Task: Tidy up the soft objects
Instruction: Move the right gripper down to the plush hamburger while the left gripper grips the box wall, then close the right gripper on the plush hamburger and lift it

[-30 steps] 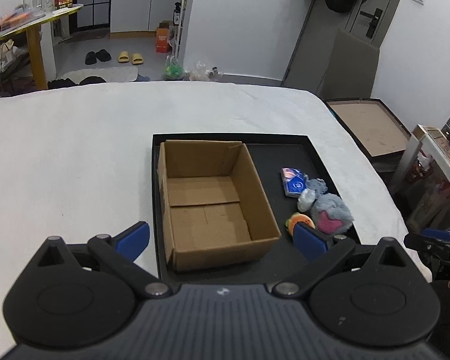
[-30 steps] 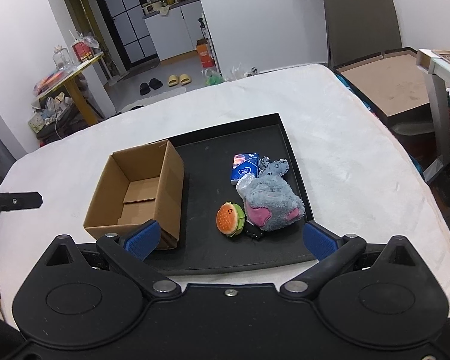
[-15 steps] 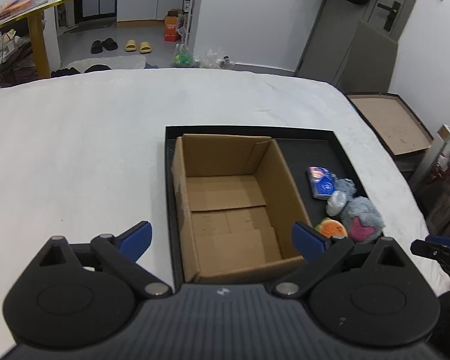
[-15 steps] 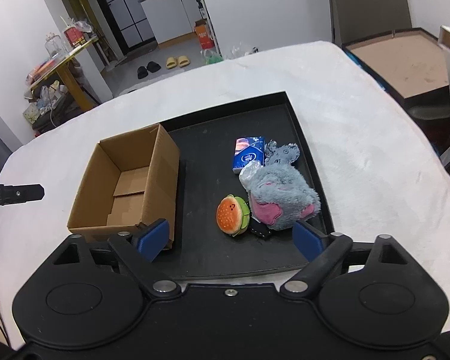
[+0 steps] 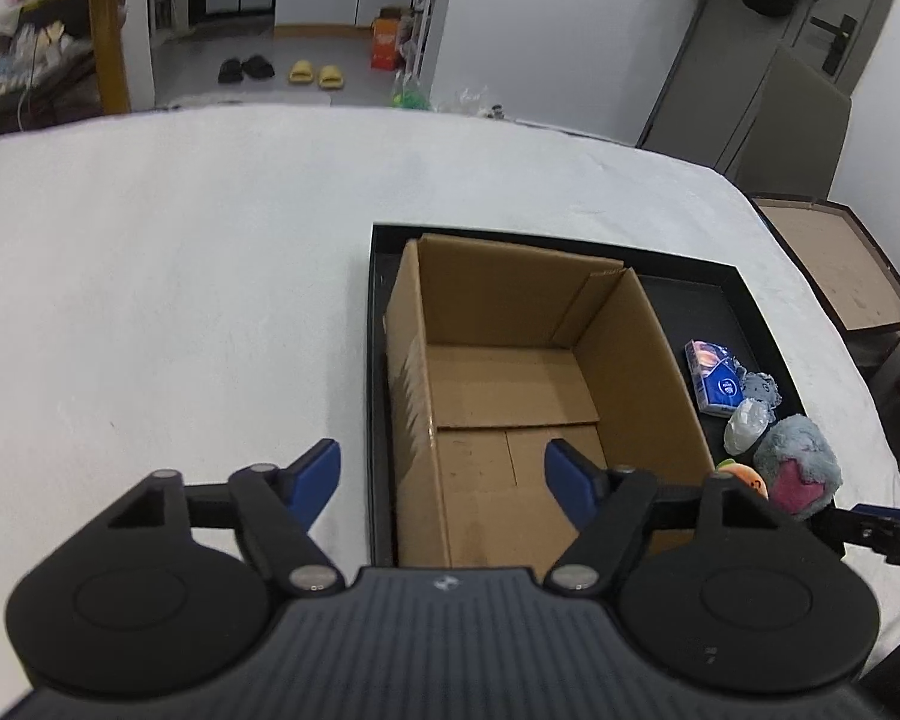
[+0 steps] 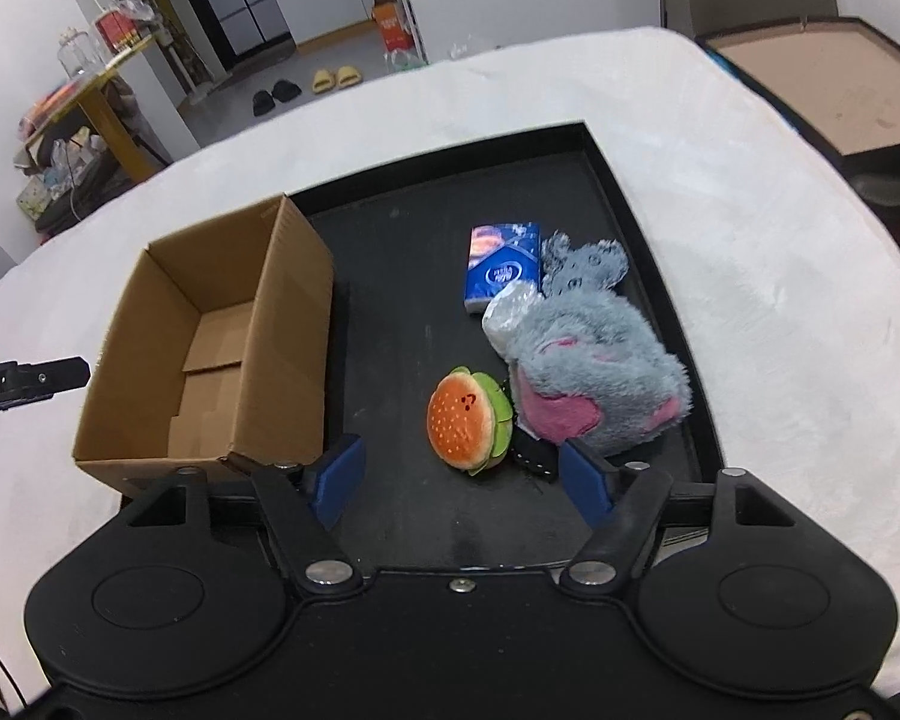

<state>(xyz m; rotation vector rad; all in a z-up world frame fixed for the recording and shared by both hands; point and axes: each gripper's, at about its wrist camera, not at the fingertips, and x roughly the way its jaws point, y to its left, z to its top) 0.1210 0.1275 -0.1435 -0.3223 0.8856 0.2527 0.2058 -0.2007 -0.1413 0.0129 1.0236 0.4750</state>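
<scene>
Left claw: released, nothing in it; we hold it above the near left wall of the box, one finger over the table, the other over the box floor.
Table: covered in white cloth; it carries the black tray.
Cardboard box: stands open at the left end of the tray; we see only bare cardboard inside, so nothing is sorted yet.
Burger plush: lies on the tray floor right of the box, touching the grey plush, just ahead of our right claw.
Tissue pack: blue, flat on the tray, farther back, beside the grey plush's ear.
Crumpled clear wrap: sits between the tissue pack and the grey plush, touching both.
Grey and pink plush: rests against the tray's right wall.
Right claw: released and empty, hovering near the burger plush.
Progress: we judge the task barely begun; every soft item remains outside the box.
</scene>
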